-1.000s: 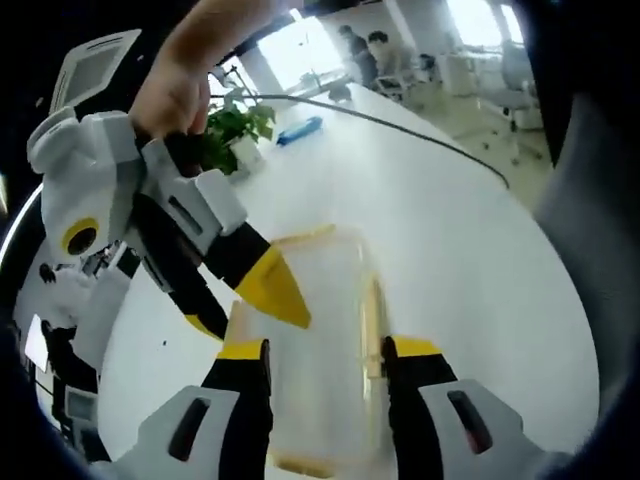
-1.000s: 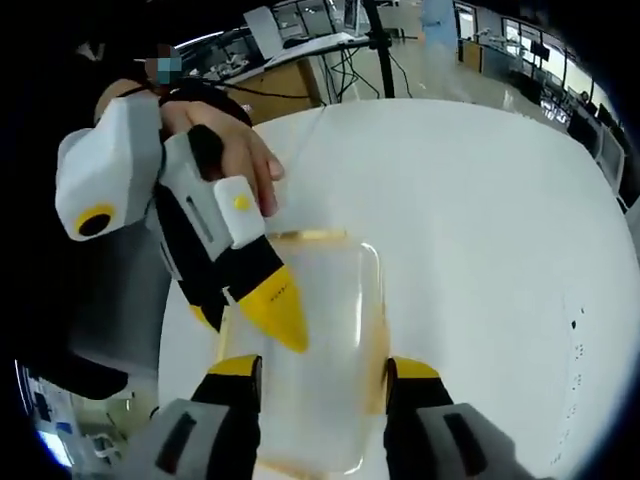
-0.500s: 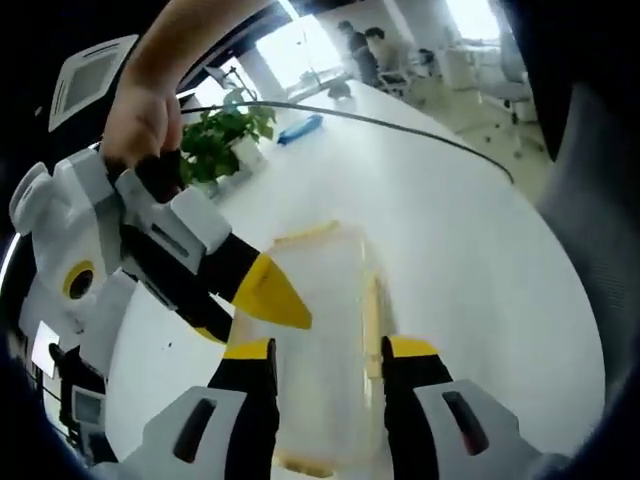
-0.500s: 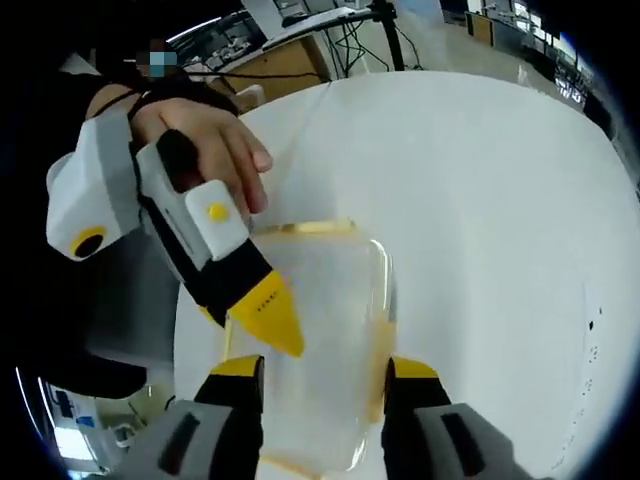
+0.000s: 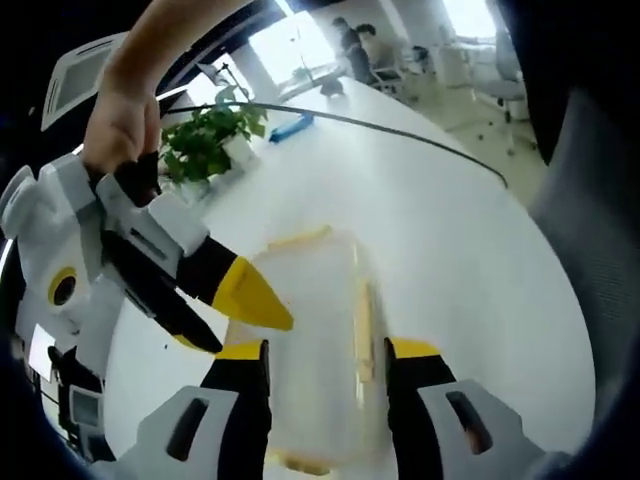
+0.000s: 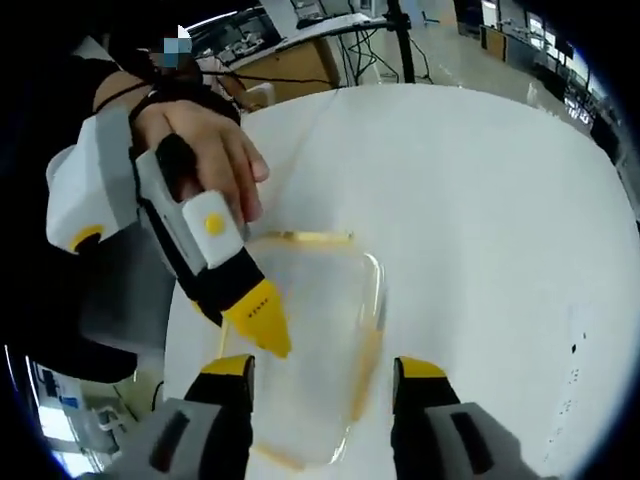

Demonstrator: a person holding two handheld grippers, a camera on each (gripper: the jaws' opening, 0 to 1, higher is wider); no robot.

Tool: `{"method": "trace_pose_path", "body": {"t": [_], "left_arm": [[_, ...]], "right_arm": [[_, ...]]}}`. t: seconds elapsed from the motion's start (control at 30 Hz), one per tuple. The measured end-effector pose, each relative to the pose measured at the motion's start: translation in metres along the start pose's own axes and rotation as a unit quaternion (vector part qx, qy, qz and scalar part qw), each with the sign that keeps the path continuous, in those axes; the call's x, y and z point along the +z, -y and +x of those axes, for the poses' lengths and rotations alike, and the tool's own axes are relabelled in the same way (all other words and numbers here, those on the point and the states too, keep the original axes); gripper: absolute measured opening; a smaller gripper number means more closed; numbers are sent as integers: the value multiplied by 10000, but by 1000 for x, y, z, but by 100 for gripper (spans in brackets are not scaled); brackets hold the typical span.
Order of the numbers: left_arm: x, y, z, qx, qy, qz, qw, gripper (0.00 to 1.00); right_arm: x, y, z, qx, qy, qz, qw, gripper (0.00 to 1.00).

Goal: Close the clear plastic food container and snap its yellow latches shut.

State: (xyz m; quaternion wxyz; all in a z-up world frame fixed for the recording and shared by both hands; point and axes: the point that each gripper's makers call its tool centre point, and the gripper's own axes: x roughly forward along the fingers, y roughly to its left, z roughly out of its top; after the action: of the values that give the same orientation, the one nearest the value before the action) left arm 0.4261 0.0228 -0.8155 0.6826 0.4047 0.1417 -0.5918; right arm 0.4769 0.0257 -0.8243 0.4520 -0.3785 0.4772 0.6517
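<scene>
A clear plastic container (image 5: 315, 330) with yellow latches lies on the white table (image 5: 450, 250), lid on top. My left gripper (image 5: 328, 350) is open, its jaws astride the container's near end. The right gripper (image 5: 225, 318), held by a hand, reaches in from the left with its yellow fingertip (image 5: 255, 298) over the container's left edge. In the right gripper view the container (image 6: 320, 330) again lies between my right gripper's (image 6: 325, 368) open jaws. There the left gripper (image 6: 245, 320) comes in from the left, its fingertip (image 6: 260, 322) at the container's left rim. A yellow latch (image 6: 300, 237) shows at the far end.
A potted plant (image 5: 205, 140), a blue object (image 5: 295, 128) and a black cable (image 5: 400, 125) lie at the table's far side. Seated people and chairs are beyond. Desks and a stand (image 6: 400, 40) are behind the table's round edge (image 6: 600, 160).
In each view the other gripper has slid a little outward to the container's left edge. The right gripper's own jaws stand slightly wider. The container stays put.
</scene>
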Motion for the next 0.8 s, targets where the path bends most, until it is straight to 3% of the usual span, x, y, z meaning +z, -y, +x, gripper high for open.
{"method": "trace_pose_path", "body": {"t": [0.13,0.53,0.8], "left_arm": [[0,-1,-3,-5,0,-34,10000,45],[3,2,-4,-115,-60,0,9999,45],[5,3,-11,-523,-154,-188,9983,45]], "right_arm": [[11,3,-8,3,377,125,9992,56],[12,3,-10,-99,424,66,9990,54],[13,-2,-18,-335,530,30,9980,54]]}}
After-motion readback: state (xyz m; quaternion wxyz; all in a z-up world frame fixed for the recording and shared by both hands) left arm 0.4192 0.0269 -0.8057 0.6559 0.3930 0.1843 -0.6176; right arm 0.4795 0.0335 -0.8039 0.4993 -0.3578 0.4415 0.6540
